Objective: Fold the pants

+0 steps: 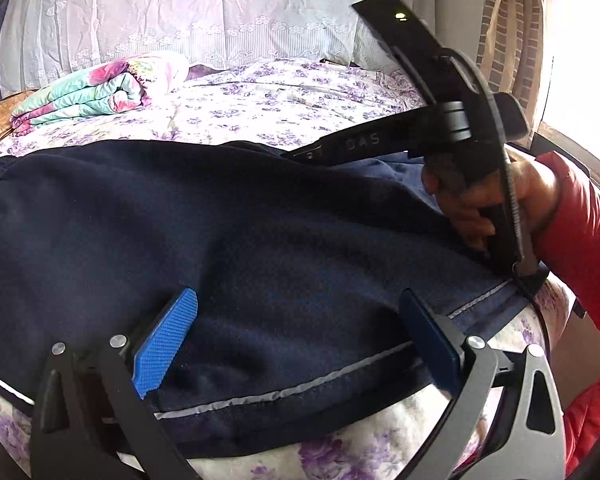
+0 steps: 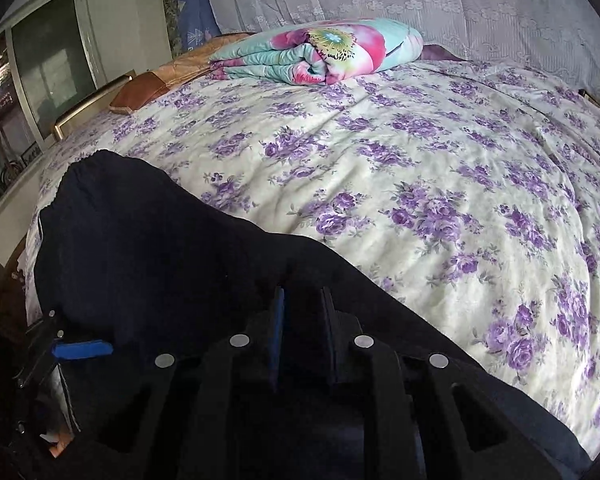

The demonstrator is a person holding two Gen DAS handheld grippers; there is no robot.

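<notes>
Floral bedsheet (image 2: pixel 440 184), navy pants (image 1: pixel 220 216), left gripper (image 1: pixel 300 344) jaws spread, right gripper (image 2: pixel 302 336) pinching pants

We saw navy-blue pants (image 1: pixel 260 232) with a pale grey piped seam along the lower edge. The bedspread (image 2: pixel 420 184) was cream with purple flower sprays. In the upper left lay a folded quilt (image 2: pixel 320 48) in turquoise with pink blooms. Our left hand-held gripper (image 1: pixel 300 344) had bright blue ribbed pads on black arms.
</notes>
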